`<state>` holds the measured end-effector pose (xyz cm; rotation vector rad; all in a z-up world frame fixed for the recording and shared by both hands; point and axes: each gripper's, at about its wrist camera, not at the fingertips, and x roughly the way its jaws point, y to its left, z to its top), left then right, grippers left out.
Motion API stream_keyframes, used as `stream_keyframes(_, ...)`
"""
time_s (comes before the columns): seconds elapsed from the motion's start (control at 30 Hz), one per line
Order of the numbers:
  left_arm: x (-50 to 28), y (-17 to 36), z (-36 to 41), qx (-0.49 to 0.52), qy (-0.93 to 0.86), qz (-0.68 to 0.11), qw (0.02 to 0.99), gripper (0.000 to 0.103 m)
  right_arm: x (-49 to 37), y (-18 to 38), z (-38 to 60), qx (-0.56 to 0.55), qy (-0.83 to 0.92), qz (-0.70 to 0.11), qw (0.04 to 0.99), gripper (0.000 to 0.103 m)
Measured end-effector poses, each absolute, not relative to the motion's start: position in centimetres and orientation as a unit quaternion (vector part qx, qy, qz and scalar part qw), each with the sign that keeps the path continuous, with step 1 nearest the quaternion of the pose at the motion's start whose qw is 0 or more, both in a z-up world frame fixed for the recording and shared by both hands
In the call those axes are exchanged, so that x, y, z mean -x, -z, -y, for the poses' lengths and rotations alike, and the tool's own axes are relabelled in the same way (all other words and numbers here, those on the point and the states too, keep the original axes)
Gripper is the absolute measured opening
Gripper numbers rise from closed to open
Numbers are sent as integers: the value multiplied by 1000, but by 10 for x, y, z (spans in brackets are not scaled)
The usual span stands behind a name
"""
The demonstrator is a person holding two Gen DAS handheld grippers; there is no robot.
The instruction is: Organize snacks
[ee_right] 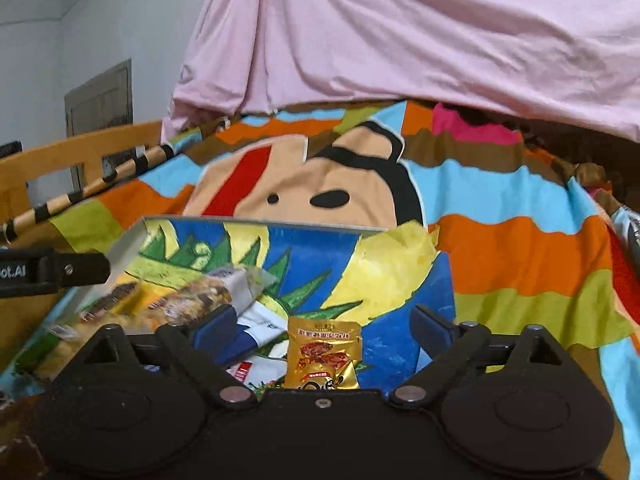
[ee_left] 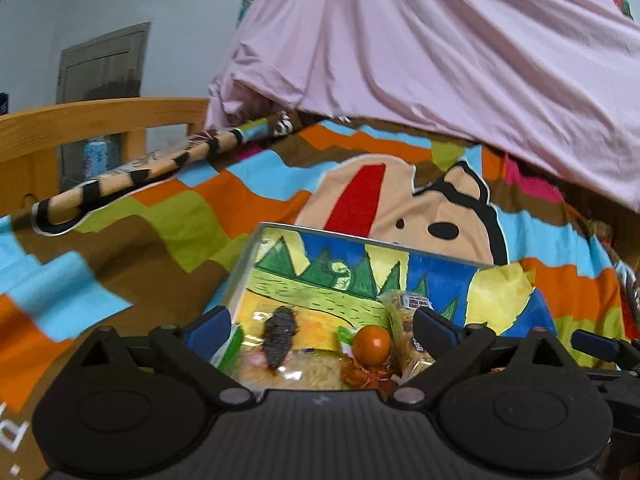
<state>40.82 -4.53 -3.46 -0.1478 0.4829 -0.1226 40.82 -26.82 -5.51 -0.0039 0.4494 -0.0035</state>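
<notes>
A painted board [ee_left: 352, 256] lies on the bed with snacks on its near part. In the left wrist view my left gripper [ee_left: 322, 330] is open above an orange [ee_left: 373, 342], a dark pine-cone-like thing [ee_left: 280, 334], a clear packet of cakes [ee_left: 408, 332] and a flat clear packet [ee_left: 308, 372]. In the right wrist view my right gripper [ee_right: 324, 330] is open above a gold snack sachet [ee_right: 322, 354]. Clear packets of nut bars [ee_right: 160, 300] lie to its left on the board [ee_right: 312, 248]. Neither gripper holds anything.
A colourful cartoon blanket [ee_left: 160, 216] covers the bed. A pink sheet [ee_left: 440, 48] hangs over the far side. A wooden bed rail [ee_left: 80, 120] and a striped stick [ee_left: 140, 176] run along the left. The left gripper's body [ee_right: 52, 270] shows at the right view's left edge.
</notes>
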Motion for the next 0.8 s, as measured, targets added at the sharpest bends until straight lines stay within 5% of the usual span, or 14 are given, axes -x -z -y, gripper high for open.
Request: stream_keyframes(0.8,-264,-5,-9,78,18,-182,980,103,-264,-16,241,2,-9,-150,989,102)
